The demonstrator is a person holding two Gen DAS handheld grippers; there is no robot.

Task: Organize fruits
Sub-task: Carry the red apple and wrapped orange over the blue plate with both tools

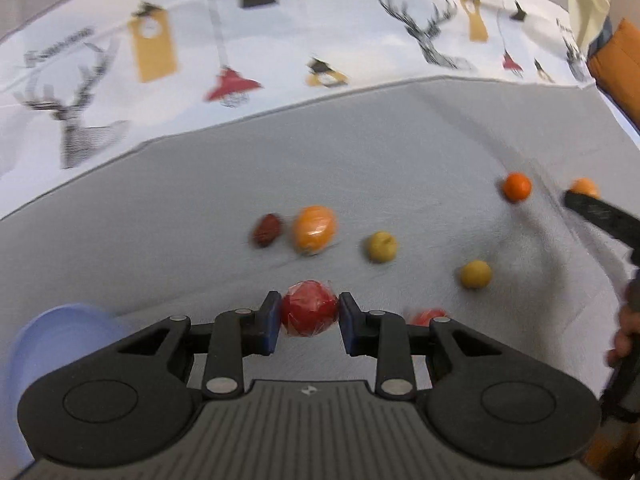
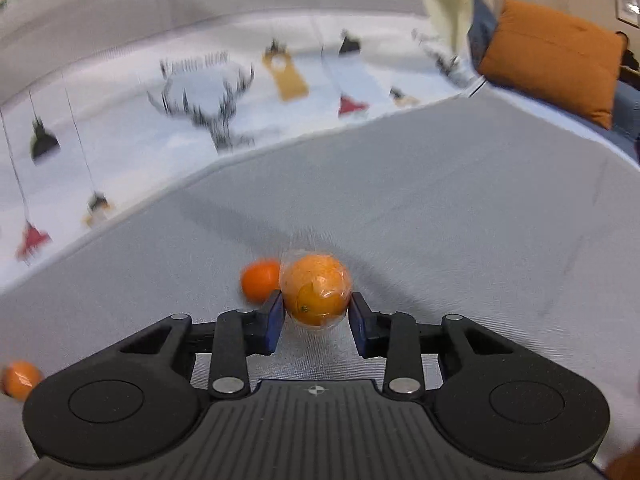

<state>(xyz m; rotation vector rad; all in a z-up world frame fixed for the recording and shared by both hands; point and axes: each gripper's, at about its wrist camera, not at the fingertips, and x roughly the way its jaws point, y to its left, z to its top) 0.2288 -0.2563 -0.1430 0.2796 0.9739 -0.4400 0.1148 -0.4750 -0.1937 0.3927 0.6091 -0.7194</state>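
- Left wrist view: left gripper [image 1: 309, 312] clamped on a wrapped red fruit [image 1: 309, 309] at lower centre, pads pressing both flanks. Blue bowl [image 1: 60, 344] just left of the claw at lower left, likely the drop spot. Other fruits scattered on the grey cloth [image 1: 360, 152] above and right.
- Right wrist view: right gripper [image 2: 316, 312] closed around a wrapped orange fruit [image 2: 317, 290] at centre, left pad touching, right pad's contact unclear. Small orange [image 2: 260, 280] just left behind it. No container visible here.

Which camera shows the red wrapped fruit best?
The left wrist view: the red wrapped fruit sits centred and close between the left gripper pads, which press on it. The right wrist view does not show it; there the right gripper holds an orange wrapped fruit.
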